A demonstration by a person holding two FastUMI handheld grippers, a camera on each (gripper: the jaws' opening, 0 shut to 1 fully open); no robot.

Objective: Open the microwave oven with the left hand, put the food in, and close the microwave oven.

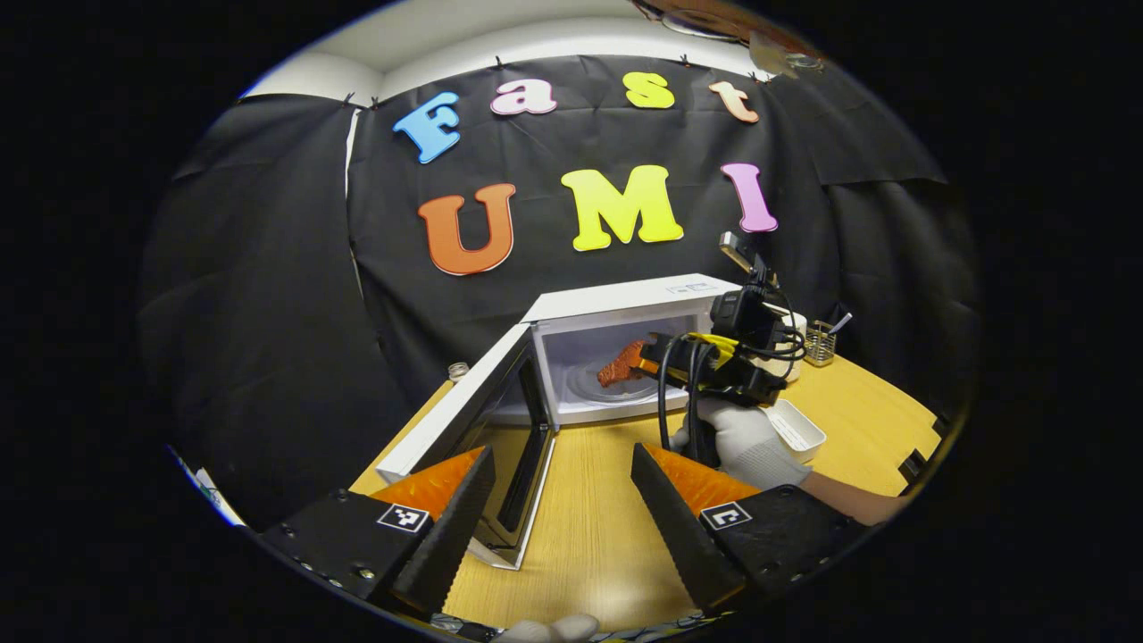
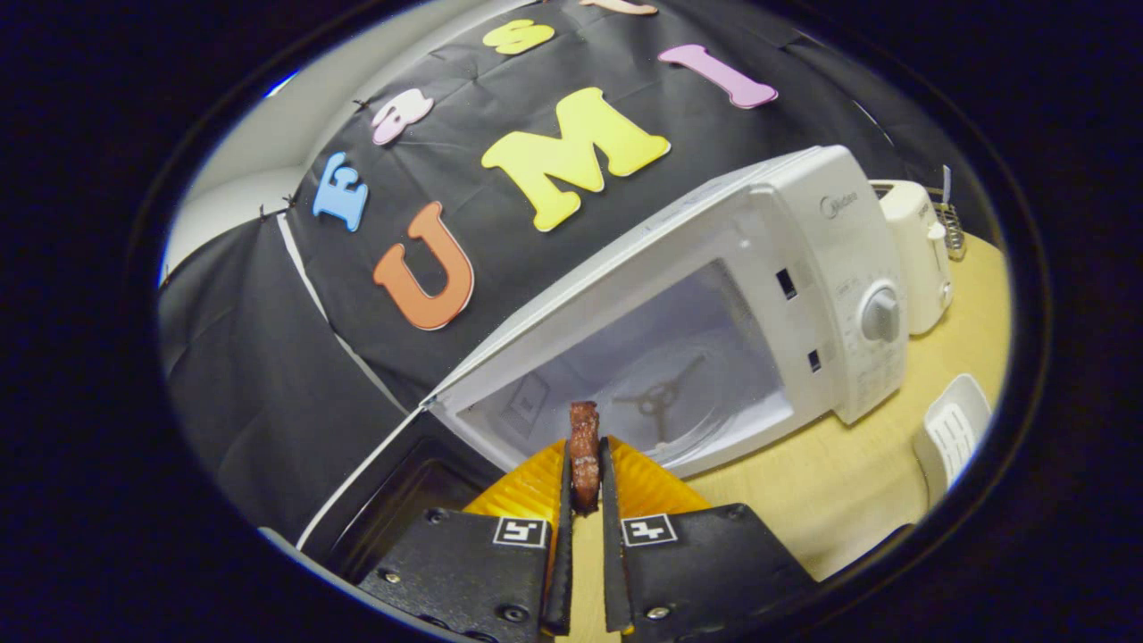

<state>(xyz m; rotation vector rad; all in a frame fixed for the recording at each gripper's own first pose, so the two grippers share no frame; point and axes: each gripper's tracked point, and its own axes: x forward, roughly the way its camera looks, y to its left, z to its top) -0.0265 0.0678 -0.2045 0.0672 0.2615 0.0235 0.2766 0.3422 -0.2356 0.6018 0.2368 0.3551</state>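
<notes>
Left gripper (image 1: 561, 500) jaws wide apart, empty, level over the table (image 1: 589, 527); open microwave door (image 1: 500, 429) just by its left finger. Right gripper (image 2: 585, 500) tilted, jaws clamped on the food (image 2: 584, 455), a thin reddish-brown piece held at the microwave (image 2: 714, 321) opening ahead. Gloved hand (image 1: 746, 442) grips it.

A booth hung with black cloth around a pale wooden table.

The black cloth wall (image 1: 268, 295) hangs in folds, pinned along its top edge, with a pale seam running down it. Above it shows a strip of white wall (image 1: 500, 40). The light wood-grain table (image 1: 589, 518) reaches back to the cloth, evenly lit from above.
</notes>
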